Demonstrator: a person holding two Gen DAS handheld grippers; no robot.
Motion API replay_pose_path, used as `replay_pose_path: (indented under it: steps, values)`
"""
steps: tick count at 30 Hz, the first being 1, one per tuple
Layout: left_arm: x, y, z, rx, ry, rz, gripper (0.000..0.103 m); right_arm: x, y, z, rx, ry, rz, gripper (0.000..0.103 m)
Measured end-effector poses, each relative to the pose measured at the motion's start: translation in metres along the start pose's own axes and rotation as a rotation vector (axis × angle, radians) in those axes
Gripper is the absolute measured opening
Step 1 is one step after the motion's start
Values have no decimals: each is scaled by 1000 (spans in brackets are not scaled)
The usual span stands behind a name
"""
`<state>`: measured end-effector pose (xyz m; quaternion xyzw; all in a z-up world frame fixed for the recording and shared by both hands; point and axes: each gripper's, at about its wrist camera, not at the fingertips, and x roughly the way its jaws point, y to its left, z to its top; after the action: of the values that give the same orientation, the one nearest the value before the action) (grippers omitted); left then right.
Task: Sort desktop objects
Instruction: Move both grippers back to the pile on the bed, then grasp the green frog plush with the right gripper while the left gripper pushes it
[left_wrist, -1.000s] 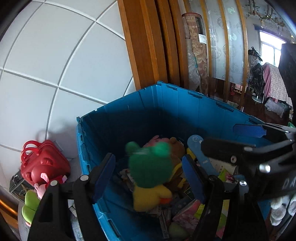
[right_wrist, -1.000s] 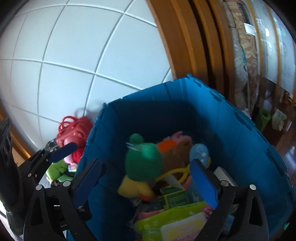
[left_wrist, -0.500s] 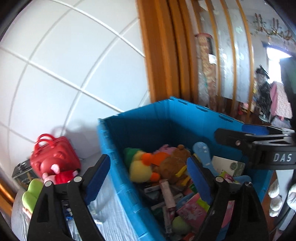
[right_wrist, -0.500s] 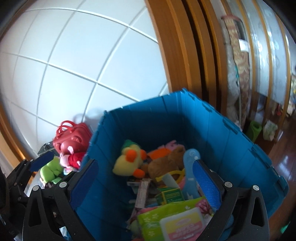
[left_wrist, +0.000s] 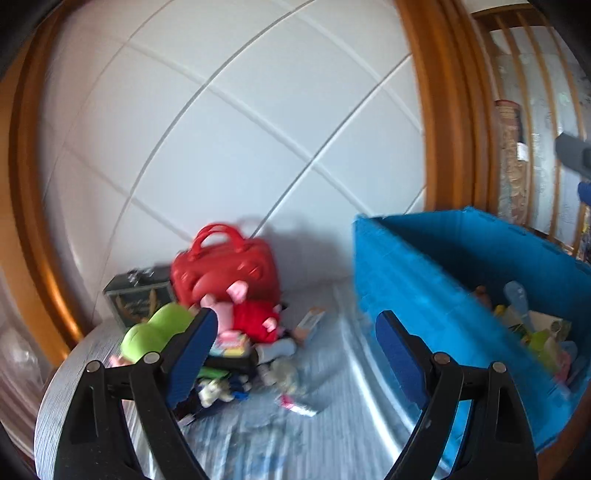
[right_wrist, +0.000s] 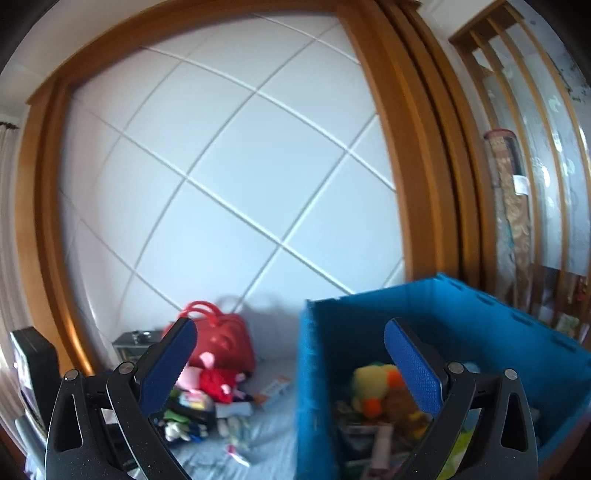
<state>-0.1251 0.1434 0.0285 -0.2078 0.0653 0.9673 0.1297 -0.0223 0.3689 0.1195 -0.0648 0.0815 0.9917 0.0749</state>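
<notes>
The left claw, jaws spread with nothing between them after just widening, is aimed at a toy pile on the table beside a blue crate; the right claw is likewise apart and empty. The soft, light plush toys are judged best pinched mid-body, with open room left of the crate's wall.

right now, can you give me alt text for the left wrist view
The open, empty left gripper faces a pile of toys on a grey tabletop: a glossy red plastic handbag, a pink plush in red and a lime-green plush. A large blue plastic crate stands to the right, part-filled with items.
</notes>
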Motion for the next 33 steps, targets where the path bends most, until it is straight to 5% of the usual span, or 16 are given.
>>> replay_pose_path:
  steps: [5,15,22,29,33]
  values:
    - [20,83,-34,-75,80,40,88,39,70,-24,-49,94,122,103]
    - [74,213,-93,-292,240,184,88,124,139,-77,-58,226,143,103]
    - [137,243,-102,-358,300,258,88,213,177,-124,-160,397,239,103]
    - [231,258,-93,-353,358,258,88,311,225,-165,-235,497,350,103]
    - [288,268,-106,-358,455,248,88,360,255,-185,-303,556,390,103]
